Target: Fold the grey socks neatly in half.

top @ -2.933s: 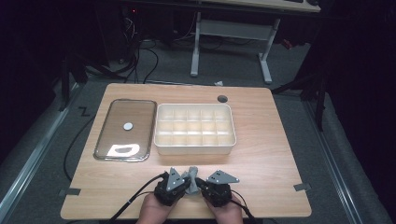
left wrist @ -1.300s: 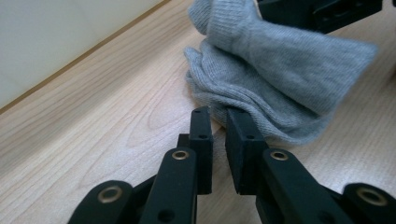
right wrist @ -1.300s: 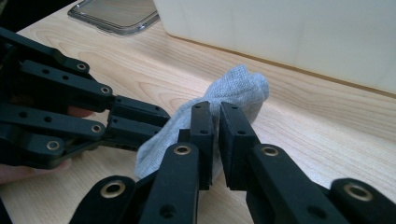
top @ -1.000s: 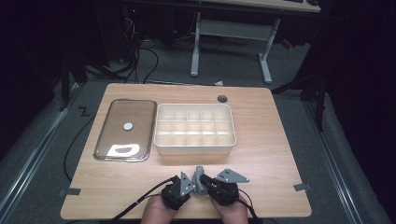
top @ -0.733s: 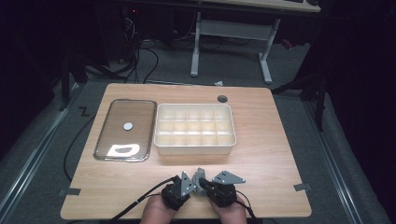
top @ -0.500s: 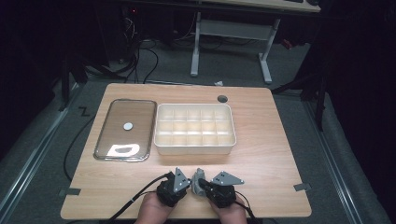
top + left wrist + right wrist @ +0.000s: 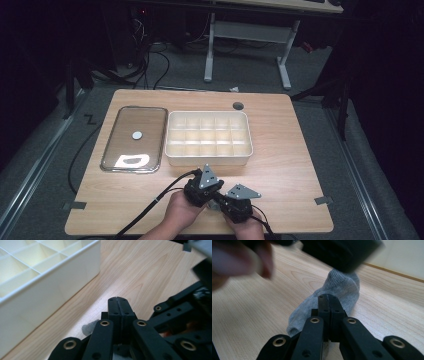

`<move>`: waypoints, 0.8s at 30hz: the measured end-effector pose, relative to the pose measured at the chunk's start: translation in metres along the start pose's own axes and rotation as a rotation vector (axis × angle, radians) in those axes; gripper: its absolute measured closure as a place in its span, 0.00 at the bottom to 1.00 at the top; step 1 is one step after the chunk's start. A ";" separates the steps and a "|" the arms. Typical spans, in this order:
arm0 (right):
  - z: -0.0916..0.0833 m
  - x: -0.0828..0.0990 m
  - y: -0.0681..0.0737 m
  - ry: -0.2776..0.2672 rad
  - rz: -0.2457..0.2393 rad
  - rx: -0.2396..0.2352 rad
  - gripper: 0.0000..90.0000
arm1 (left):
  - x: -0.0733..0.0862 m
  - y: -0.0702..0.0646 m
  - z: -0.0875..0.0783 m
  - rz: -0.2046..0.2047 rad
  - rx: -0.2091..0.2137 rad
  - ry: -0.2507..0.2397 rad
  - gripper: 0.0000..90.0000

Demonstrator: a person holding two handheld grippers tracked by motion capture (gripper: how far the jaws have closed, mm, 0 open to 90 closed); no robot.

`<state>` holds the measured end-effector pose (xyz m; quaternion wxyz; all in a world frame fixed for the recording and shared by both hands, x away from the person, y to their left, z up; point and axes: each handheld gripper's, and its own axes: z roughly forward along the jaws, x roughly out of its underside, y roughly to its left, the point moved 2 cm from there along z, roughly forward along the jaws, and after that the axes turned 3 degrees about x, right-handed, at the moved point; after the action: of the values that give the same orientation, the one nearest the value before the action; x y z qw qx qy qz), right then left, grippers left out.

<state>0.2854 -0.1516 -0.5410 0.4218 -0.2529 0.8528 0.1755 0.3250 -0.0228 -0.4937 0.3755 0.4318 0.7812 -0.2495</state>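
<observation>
- High view: both grippers sit near the table's (image 7: 280,165) front edge, just in front of the box (image 7: 209,158); against the picture a second back, the left gripper (image 7: 212,192) now stands nearer the box.
- Left gripper view: its jaws have just been closing and now meet; a grey scrap of sock (image 7: 88,328) shows under them, so it probably pinches one end.
- Right gripper view: the right gripper (image 7: 328,300) has also just been closing; its jaws meet on the sock (image 7: 337,290), which lies flat on the table in front of the box.
- With both ends pinched, I judge that lifting or folding comes next.
- The lid (image 7: 134,138) lies left of the box, untouched.
</observation>
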 end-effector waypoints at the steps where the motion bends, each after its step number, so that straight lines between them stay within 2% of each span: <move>1: 0.000 0.000 0.000 -0.002 -0.003 -0.001 1.00 | 0.001 0.002 0.003 -0.018 0.003 0.003 1.00; 2: 0.000 0.000 0.000 -0.002 -0.004 -0.002 1.00 | 0.001 0.002 0.003 -0.018 0.003 0.003 1.00; 3: 0.000 0.000 0.000 -0.001 -0.010 -0.003 1.00 | 0.005 0.006 0.007 -0.049 0.004 0.004 1.00; 4: 0.000 0.000 0.000 -0.004 -0.009 -0.004 1.00 | 0.007 0.008 0.007 -0.051 -0.007 0.011 1.00; 7: -0.001 0.001 0.000 -0.002 0.002 -0.012 1.00 | 0.022 0.017 0.008 -0.101 -0.028 0.018 1.00; 12: -0.001 0.001 0.002 -0.004 -0.010 -0.012 1.00 | 0.036 0.022 0.007 -0.117 -0.037 0.004 1.00; 18: -0.002 0.001 0.001 -0.001 -0.003 -0.011 1.00 | 0.038 0.020 0.007 -0.096 -0.060 -0.011 1.00; 19: -0.010 -0.003 0.000 -0.029 0.041 -0.022 1.00 | 0.037 0.019 0.007 -0.088 -0.067 -0.009 1.00; 20: -0.015 -0.005 0.001 -0.055 0.049 -0.034 1.00 | 0.037 0.018 0.007 -0.085 -0.069 -0.008 1.00; 23: -0.027 -0.010 0.004 -0.087 0.043 -0.047 1.00 | 0.037 0.018 0.007 -0.082 -0.073 -0.007 1.00; 24: -0.027 -0.007 0.008 -0.054 0.030 -0.068 1.00 | 0.037 0.020 0.007 -0.079 -0.077 -0.003 1.00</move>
<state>0.2673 -0.1576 -0.5188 0.4333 -0.2494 0.8382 0.2178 0.3316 0.0002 -0.5288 0.3828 0.3855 0.8061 -0.2347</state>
